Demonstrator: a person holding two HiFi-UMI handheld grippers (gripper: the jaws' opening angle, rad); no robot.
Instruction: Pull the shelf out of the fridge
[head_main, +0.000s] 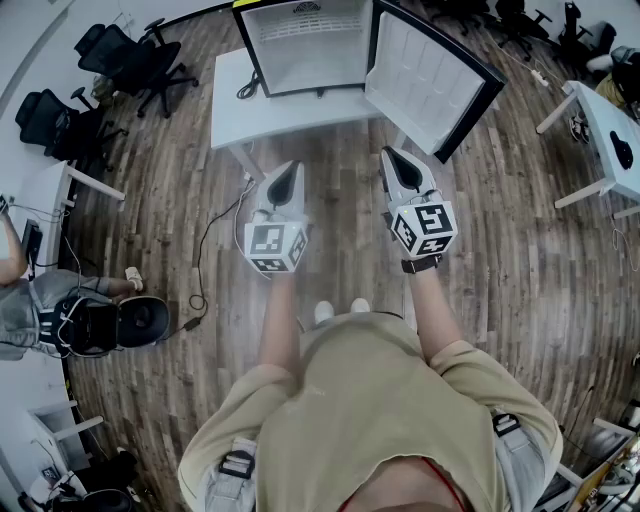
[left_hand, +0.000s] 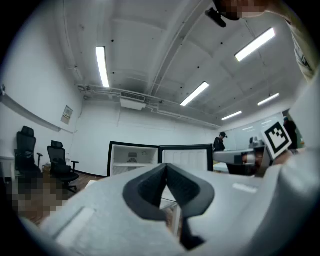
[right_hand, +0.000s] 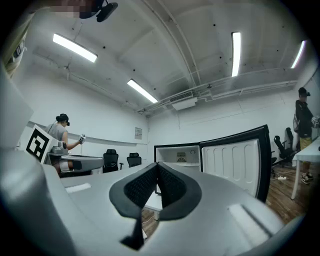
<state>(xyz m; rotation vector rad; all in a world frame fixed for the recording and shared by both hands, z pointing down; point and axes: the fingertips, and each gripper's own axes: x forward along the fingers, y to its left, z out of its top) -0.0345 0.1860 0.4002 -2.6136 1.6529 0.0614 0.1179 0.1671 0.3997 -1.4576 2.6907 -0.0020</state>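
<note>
Standing well back from the mini fridge (head_main: 305, 45), you hold both grippers out fwd, side by side, neither touching anything.

Left gripper (head_main: 290, 172): jaws clenched tip to tip w/ nothing btwn them. In the left gripper view the black pads (left_hand: 147, 187) meet at the front, w/ only a small gap lower down.

Right gripper (head_main: 396, 160): same, jaws pressed together & empty. Its marker cube faces up at you.

The fridge sits on a white table (head_main: 235, 110) w/ its door (head_main: 425, 75) swung wide open to your right. The shelf (left_hand: 131, 164) is inside the fridge, lying level across the compartment at about mid-height, well apart from both grippers.

Wood floor (head_main: 340, 215) lies btwn you & the table. A black cable (head_main: 204, 240) runs over the floor just left of the left gripper. Black office chairs (head_main: 135, 55) stand off to the left of the table.

In the right gripper view, a person in a cap (right_hand: 60, 132) stands in the bkgd at a desk on the left. Another person (right_hand: 302, 115) stands at the far right edge.
</note>
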